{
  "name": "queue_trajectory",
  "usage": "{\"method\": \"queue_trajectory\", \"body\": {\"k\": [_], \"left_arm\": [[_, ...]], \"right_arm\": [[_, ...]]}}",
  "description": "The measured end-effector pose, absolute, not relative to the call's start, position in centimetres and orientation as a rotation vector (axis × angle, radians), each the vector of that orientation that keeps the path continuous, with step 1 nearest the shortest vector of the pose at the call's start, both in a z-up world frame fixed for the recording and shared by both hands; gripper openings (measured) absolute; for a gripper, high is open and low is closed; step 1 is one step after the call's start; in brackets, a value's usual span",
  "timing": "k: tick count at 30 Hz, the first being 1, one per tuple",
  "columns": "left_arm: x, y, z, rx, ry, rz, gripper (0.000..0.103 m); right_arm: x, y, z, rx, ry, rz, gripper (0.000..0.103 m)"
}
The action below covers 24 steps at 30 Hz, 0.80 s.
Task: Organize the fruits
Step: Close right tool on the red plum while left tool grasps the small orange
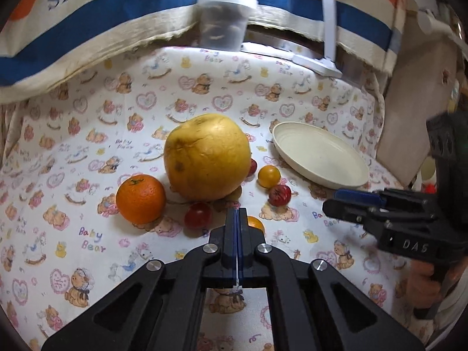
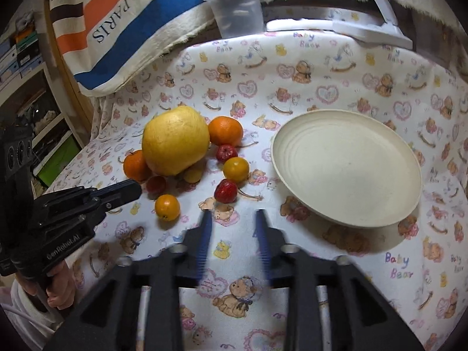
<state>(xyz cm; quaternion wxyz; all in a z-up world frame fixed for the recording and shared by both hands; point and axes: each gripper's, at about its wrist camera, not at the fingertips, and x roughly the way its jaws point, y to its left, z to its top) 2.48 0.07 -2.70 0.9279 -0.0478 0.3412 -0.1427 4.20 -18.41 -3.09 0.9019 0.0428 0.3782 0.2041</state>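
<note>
The tablecloth [image 2: 336,263] repeats "Baby Bear" among teddy bears and hearts, the striped fabric [image 1: 87,14] draped along the table's far edge reads "PARIS", and the gripper bodies carry "DAS" and "GenRobot.AI". The fruits sit in a cluster left of the table's middle: a big yellow pomelo [image 2: 175,140] with brown scuffs, an orange [image 2: 225,131] touching it on the far side and another orange [image 2: 136,165] at its left, with small red fruits [image 2: 225,190] and small yellow-orange ones [image 2: 236,169] scattered on the near side. The cream plate [image 2: 348,169] lies bare toward the right edge. A clear lidded tub [image 2: 237,8] stands at the far edge. The left gripper [image 1: 237,213] is clenched, nothing between its pads, just before a small orange fruit [image 1: 256,223]. The right gripper [image 2: 232,213] stands slightly parted, holding nothing.
</note>
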Motion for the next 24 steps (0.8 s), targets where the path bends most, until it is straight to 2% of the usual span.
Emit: {"method": "queue_trajectory", "body": {"k": [3,4,5,7,8,15,17,18,19,24], "left_arm": [[2.7,0.8,-2.5,-0.139,0.696,-0.292,0.0],[2.7,0.9,-2.6,-0.142,0.699,-0.298,0.002],[2.7,0.8,-2.6,-0.142,0.705,-0.3,0.008],[2.7,0.3,-2.7,-0.124,0.718,-0.298,0.054],[2.6,-0.1,-2.7,-0.099,0.712,-0.289,0.056],[2.3,-2.6,-3.7,0.073,0.731,-0.276,0.056],[2.2,-3.4,-4.0,0.121,0.737,-0.275,0.045],[2.5,-3.8,-4.3,0.142,0.762,-0.275,0.026],[2.9,-4.1,-4.7,0.153,0.794,-0.282,0.022],[4.3,-4.1,-5.5,0.112,0.875,-0.313,0.021]], "right_arm": [[4.2,-18.4,-2.9,0.086,0.769,0.412,0.034],[4.2,-18.5,-2.9,0.086,0.764,0.412,0.034],[4.2,-18.4,-2.8,0.084,0.762,0.415,0.034],[4.3,-18.3,-2.6,0.089,0.757,0.424,0.034],[4.4,-18.2,-2.5,0.088,0.756,0.428,0.034],[6.1,-17.2,-3.1,0.072,0.827,0.411,0.034],[6.5,-17.7,-2.6,0.1,0.825,0.418,0.034],[6.7,-17.7,-2.5,0.1,0.822,0.42,0.034],[6.8,-17.7,-2.2,0.091,0.813,0.42,0.034],[7.8,-16.5,-1.4,0.056,0.799,0.428,0.034]]}}
